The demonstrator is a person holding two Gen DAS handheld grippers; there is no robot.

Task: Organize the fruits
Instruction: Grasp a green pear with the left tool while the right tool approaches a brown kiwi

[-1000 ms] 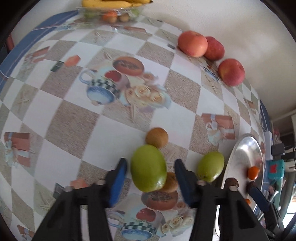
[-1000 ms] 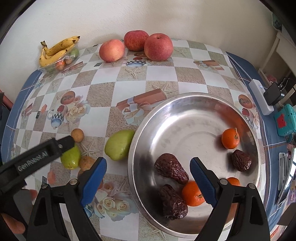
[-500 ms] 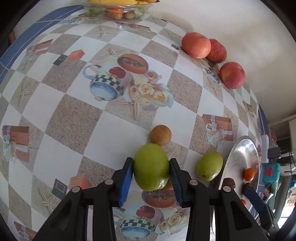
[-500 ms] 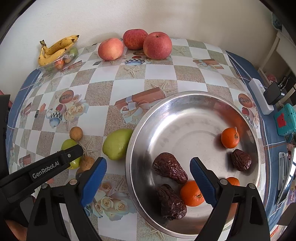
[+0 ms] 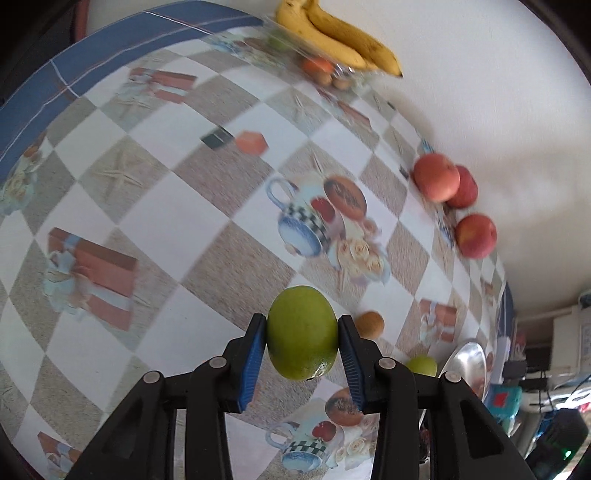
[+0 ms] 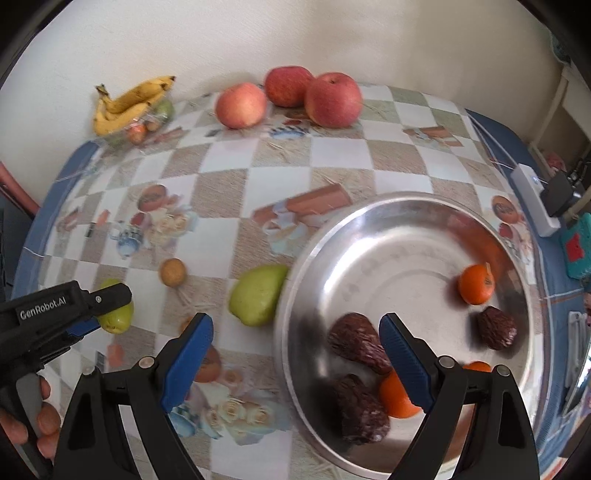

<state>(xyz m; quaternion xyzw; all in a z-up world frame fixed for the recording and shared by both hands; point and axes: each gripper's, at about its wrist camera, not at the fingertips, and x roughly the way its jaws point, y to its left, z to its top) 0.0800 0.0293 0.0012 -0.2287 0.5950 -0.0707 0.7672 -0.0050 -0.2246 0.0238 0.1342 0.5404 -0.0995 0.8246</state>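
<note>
Green fruit point(image 5: 302, 332) sits pinched in our left gripper point(image 5: 301, 345), up off the table point(image 5: 166, 229). Our right gripper point(image 6: 295, 363) is spread wide and holds nothing over the bowl point(image 6: 369, 218). We think the carrying step is on. Next we must bring the fruit over the bowl and let go softly.

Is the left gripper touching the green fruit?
Touching. In the left wrist view both blue fingers of the left gripper press the green fruit's sides, no gap.

bananas point(image 5: 332, 33) cut off by the top edge, tablecloth point(image 5: 166, 192) motion-blurred
</note>
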